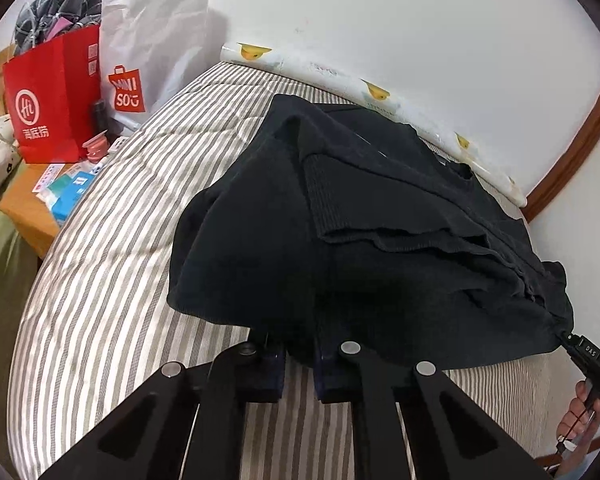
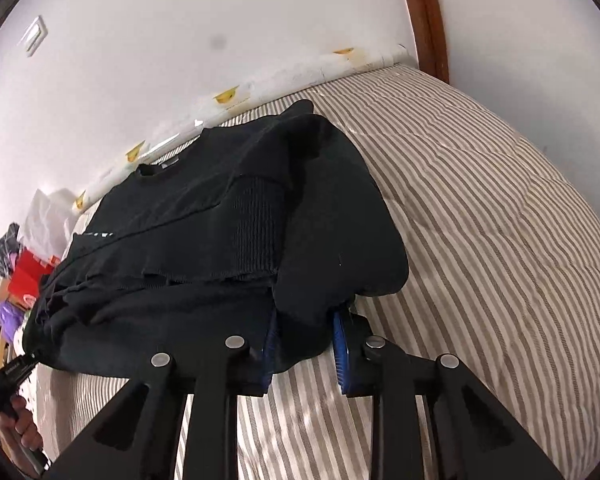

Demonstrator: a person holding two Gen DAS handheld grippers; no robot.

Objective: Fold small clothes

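The right gripper (image 2: 306, 344) has its two blue-padded fingers (image 2: 342, 350) closed on the near hem of a black sweater (image 2: 204, 240), the cloth bunched between them and draped over their tips. Beyond the fingers the sweater lies folded on the striped bed (image 2: 480, 208), its ribbed cuff (image 2: 256, 224) on top and its collar toward the white wall (image 2: 180, 40). Far to the left of the fingers, the left gripper (image 2: 18, 368) pinches the hem's other corner, a hand (image 2: 18, 428) below it. Red bags (image 2: 26, 280) stand beyond that.
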